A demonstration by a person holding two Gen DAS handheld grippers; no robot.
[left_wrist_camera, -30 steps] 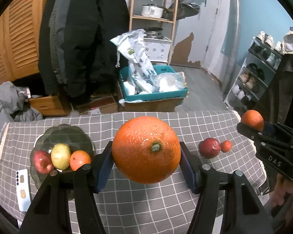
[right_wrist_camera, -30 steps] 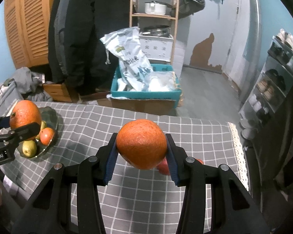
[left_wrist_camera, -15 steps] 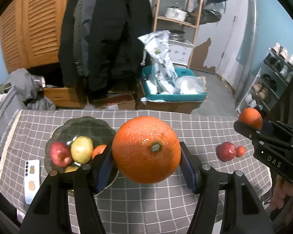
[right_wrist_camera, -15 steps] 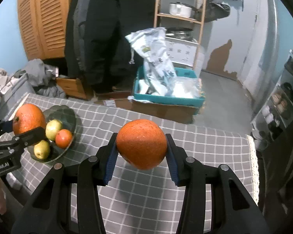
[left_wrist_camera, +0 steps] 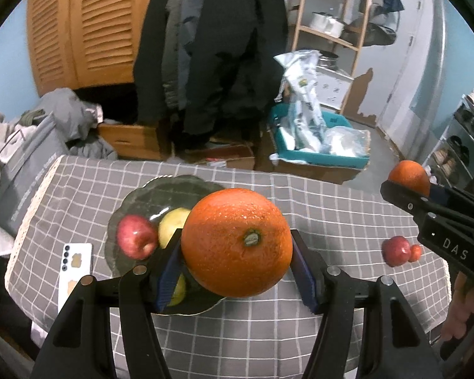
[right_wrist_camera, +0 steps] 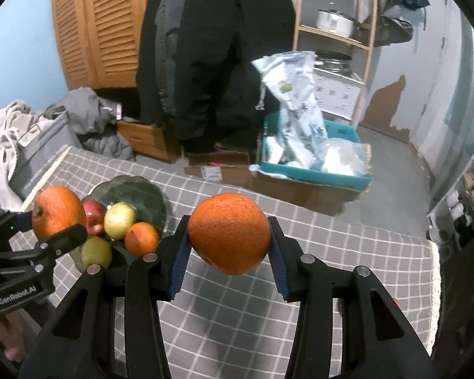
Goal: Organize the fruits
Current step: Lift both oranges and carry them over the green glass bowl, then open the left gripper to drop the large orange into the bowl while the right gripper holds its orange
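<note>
A cluttered room with hung coats and a wooden shelf lies behind a table under a grey checked cloth (left_wrist_camera: 268, 331). On the cloth sits a dark glass plate (left_wrist_camera: 161, 186) already carrying a red apple (left_wrist_camera: 136, 241), a yellow-green apple (left_wrist_camera: 173, 224) and other fruit. The left gripper (left_wrist_camera: 237, 262) is clamped on a large orange (left_wrist_camera: 238, 241), which hangs right above the plate's near edge, the plate spreading toward ten o'clock from the jaws. The right gripper (right_wrist_camera: 227, 249) is clamped on a second orange (right_wrist_camera: 229, 232), with the plate off at nine to ten o'clock, well apart, so the left one looks nearer the drop. Both oranges are round, with no long axis to line up; the left one's stem end faces the camera. A loose red apple (left_wrist_camera: 395, 250) and a small orange fruit (left_wrist_camera: 416, 252) wait on the cloth at three o'clock. A phone (left_wrist_camera: 75, 271) lies beside the plate.
</note>
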